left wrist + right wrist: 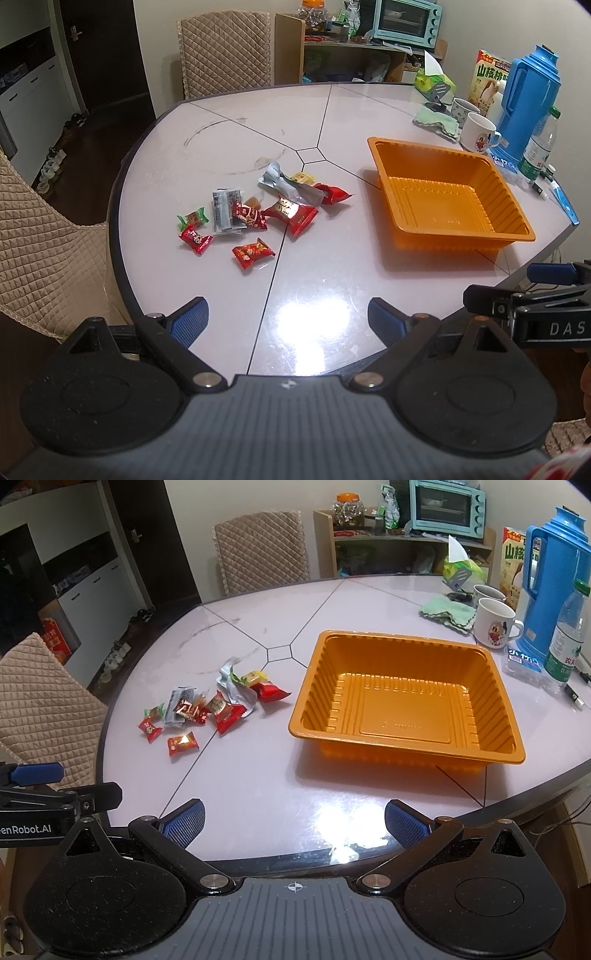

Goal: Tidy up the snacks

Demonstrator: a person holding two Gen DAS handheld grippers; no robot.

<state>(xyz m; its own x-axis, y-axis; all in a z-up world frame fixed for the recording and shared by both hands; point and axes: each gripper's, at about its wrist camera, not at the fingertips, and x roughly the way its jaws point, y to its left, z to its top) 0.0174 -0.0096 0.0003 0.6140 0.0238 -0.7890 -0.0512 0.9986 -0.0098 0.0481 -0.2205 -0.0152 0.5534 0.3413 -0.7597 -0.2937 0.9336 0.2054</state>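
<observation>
Left gripper [288, 323]: fingers spread wide, nothing between them, held over the near edge of the tabletop [229, 122]. Right gripper [293, 823]: likewise spread and empty, alongside it.

The snacks [255, 216] lie scattered ahead and slightly left of the left fingers, well apart from them; from the right fingers they lie ahead and far to the left. The left gripper is judged the nearer. The closest red packet [253, 253] lies apart from the rest, long axis roughly crosswise.

The orange tray [402, 637] sits empty ahead of the right fingers, to the right of the snacks.

A mug [495, 622], a green cloth [445, 613], a blue flask [554, 576] and a bottle [567, 638] stand beyond the tray. Nothing obstructs the approach.
</observation>
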